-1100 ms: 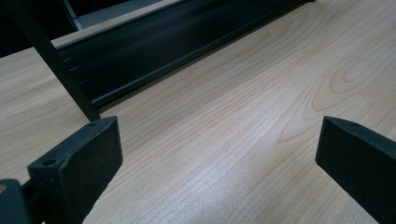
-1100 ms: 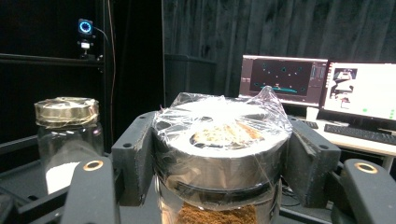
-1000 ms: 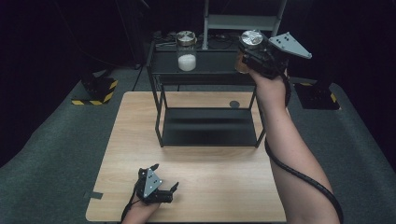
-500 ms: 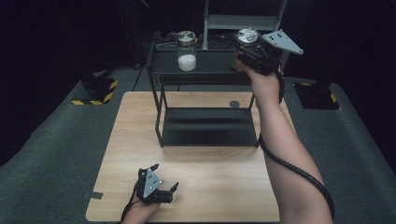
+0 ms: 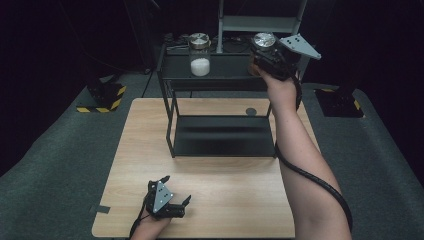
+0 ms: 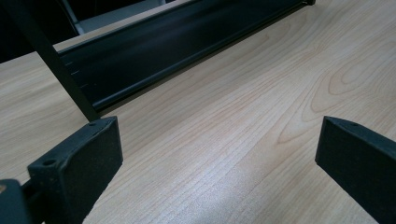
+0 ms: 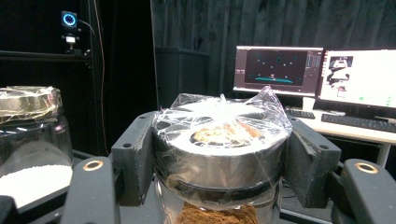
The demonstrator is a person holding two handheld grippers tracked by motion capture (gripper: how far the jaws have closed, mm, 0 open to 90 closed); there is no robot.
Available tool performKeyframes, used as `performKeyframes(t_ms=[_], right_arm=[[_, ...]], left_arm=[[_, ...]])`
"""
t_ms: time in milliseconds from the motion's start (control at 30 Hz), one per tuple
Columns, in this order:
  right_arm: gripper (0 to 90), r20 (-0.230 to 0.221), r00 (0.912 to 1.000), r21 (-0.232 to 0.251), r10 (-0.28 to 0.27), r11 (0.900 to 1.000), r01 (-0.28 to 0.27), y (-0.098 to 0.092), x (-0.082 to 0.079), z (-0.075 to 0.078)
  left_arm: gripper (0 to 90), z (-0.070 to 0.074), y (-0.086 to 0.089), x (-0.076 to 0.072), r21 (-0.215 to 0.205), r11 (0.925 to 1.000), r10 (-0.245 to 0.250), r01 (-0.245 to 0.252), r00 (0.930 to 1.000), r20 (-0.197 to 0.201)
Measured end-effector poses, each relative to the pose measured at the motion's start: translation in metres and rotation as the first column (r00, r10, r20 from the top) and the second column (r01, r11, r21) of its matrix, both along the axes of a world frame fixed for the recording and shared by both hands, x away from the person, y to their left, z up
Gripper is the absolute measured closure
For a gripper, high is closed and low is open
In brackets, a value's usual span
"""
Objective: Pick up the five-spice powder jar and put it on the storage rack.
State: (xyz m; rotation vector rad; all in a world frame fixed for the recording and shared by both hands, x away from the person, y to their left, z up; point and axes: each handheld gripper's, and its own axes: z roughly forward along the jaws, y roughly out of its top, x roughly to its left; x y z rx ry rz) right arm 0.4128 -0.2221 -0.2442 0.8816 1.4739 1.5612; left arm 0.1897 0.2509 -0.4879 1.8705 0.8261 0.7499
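**Black rack, top shelf: right gripper clamped on a jar**

Black metal forms the rack (image 5: 222, 137), which stands on the far half of the wooden counter (image 5: 225, 195) and serves as the landmark for all positions below.

**Right gripper.** The right gripper (image 5: 265, 52) is raised at the right end of the rack's top shelf. Its jaws are clamped on the jar (image 7: 219, 158), one pad on each side of the metal lid. In the right gripper view the lid is covered with crinkled clear film, and brown material shows in the glass body below the lid. The jar stands upright. Whether its base rests on the shelf or hangs just above it cannot be told.

**Second jar.** A second jar (image 5: 200, 55) stands upright near the middle of the top shelf, well apart from the held jar. It has a metal lid, likewise under film, and white grains fill its lower part.

**Left gripper.** The left gripper (image 5: 167, 200) lies low over the counter at the near edge, in front of the rack and well apart from it. Its jaws stand wide apart with nothing between them; bare wood shows in the gap, with the rack's lower shelf beyond.

**Background.** Two lit monitors (image 7: 317, 72) stand on a desk behind the rack.
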Motion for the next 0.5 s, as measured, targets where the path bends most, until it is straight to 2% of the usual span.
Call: performKeyframes(t_ms=[500], right_arm=[[33.6, -0.003, 1.0, 0.01, -0.001, 1.0, 0.002, 0.002, 0.0052, -0.0022]], left_arm=[[0.9, -0.0005, 0.0013, 0.0, -0.005, 1.0, -0.004, 0.004, 1.0, 0.001]])
